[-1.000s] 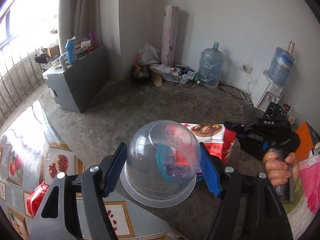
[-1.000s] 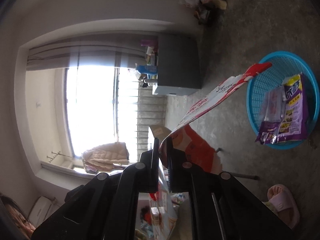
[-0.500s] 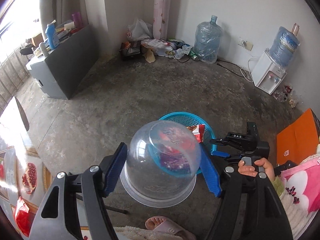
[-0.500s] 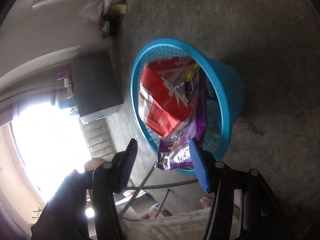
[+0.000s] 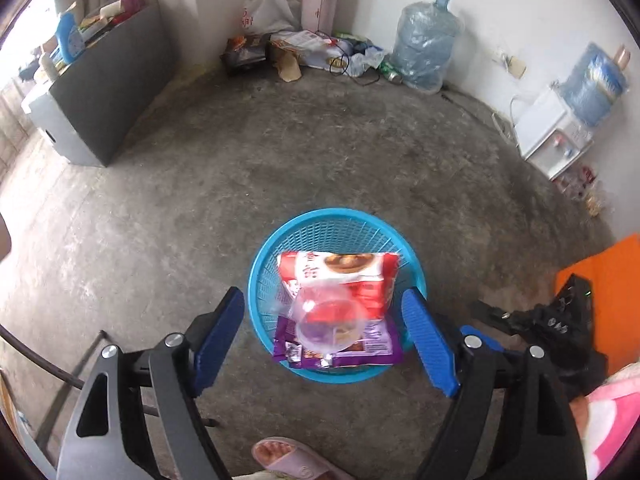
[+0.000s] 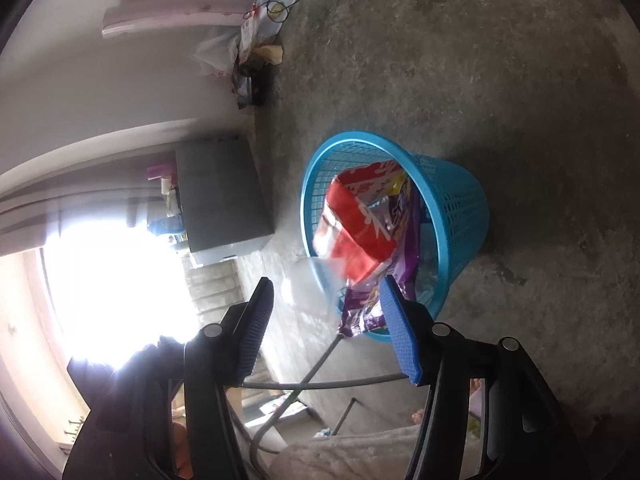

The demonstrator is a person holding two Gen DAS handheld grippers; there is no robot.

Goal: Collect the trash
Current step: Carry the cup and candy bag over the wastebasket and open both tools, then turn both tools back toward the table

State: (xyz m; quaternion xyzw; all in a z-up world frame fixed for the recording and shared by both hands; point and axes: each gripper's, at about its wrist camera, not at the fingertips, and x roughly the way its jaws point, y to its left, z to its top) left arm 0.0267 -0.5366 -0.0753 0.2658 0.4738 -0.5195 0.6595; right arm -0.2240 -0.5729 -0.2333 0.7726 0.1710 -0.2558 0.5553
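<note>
A blue mesh basket (image 5: 332, 216) (image 6: 460, 208) stands on the concrete floor. In it lie a red and white snack bag (image 5: 340, 270) (image 6: 352, 232) and a purple bag (image 5: 376, 350) (image 6: 404, 240). A clear plastic bowl (image 5: 328, 320) (image 6: 308, 284) is loose at the basket's mouth, blurred, touching neither pad. Above the basket, my left gripper (image 5: 322, 300) points down with its jaws opening and nothing between them. My right gripper (image 6: 326, 286) is open and holds nothing, beside the basket; it also shows at the right of the left wrist view.
A foot in a pink slipper (image 5: 288, 456) is just below the basket. A grey cabinet (image 5: 108, 92), a water jug (image 5: 424, 40), a water dispenser (image 5: 556, 136) and litter (image 5: 312, 48) line the walls. An orange board (image 5: 608, 280) lies at the right. Metal table legs (image 6: 320, 380) cross near the right gripper.
The left gripper came down over the basket and let go of the clear bowl, which dropped toward it. The right gripper opened, the red bag fell into the basket, and that gripper sank lower.
</note>
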